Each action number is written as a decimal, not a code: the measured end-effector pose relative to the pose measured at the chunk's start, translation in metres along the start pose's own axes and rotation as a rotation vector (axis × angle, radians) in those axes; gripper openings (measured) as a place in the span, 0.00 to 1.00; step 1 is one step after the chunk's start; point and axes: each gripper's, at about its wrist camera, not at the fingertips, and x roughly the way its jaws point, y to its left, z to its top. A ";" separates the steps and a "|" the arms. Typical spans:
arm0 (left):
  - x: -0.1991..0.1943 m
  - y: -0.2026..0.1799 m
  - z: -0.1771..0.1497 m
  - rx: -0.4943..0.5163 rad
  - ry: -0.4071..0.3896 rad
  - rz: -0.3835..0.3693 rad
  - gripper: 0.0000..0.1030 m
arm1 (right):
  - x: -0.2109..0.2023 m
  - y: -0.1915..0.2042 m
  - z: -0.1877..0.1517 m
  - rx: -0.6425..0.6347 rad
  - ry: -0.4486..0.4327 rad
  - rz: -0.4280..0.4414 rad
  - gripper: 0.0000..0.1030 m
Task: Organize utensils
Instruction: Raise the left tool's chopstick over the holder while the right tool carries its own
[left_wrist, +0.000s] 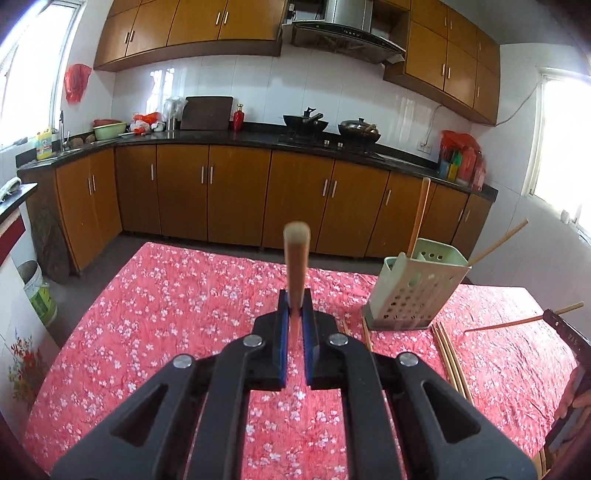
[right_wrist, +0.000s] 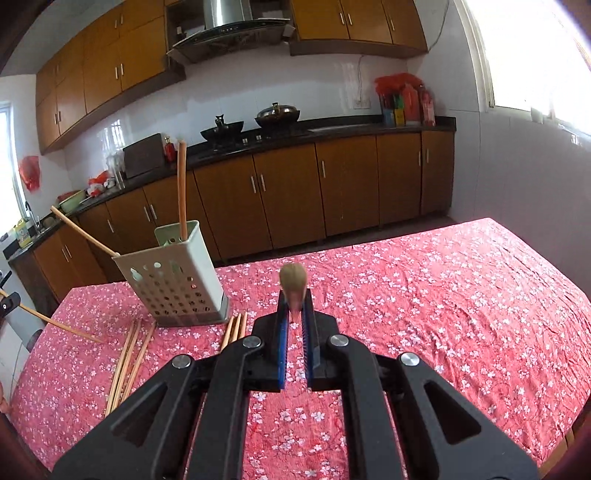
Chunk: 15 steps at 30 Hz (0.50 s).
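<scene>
Chopstick (left_wrist: 296, 266) centre frame in your left wrist view, clamped between the blue pads of your left gripper (left_wrist: 294, 317), jaws narrow around it, blunt end pointing up toward the cabinets. Green perforated holder (left_wrist: 413, 291) sits right of centre on the floral tablecloth (left_wrist: 166, 314), two sticks already leaning out of it. Loose chopsticks (left_wrist: 448, 354) lie flat just beside the holder's base, lower right. At the far right edge your other gripper shows, carrying a thin stick.

Right wrist view: your right gripper (right_wrist: 294, 314) is pinched tight on a second chopstick (right_wrist: 293, 286), seen end-on at centre. Holder (right_wrist: 177, 288) stands left of centre, with more loose sticks (right_wrist: 129, 354) fanned out below it.

Risks, as judged: both sticks are gripped near one end, so they may pivot in the pads while you swing them over. Bring both to the holder together and they could clash, or knock the leaning sticks. Catch the rim and the light holder may tip.
</scene>
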 end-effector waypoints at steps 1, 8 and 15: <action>0.000 -0.002 0.001 -0.001 0.001 -0.003 0.07 | 0.000 0.000 0.001 0.002 -0.005 -0.001 0.07; -0.022 -0.017 0.027 0.014 -0.030 -0.103 0.07 | -0.034 0.009 0.037 0.029 -0.118 0.095 0.07; -0.054 -0.057 0.061 0.062 -0.109 -0.241 0.07 | -0.068 0.034 0.081 0.040 -0.199 0.268 0.07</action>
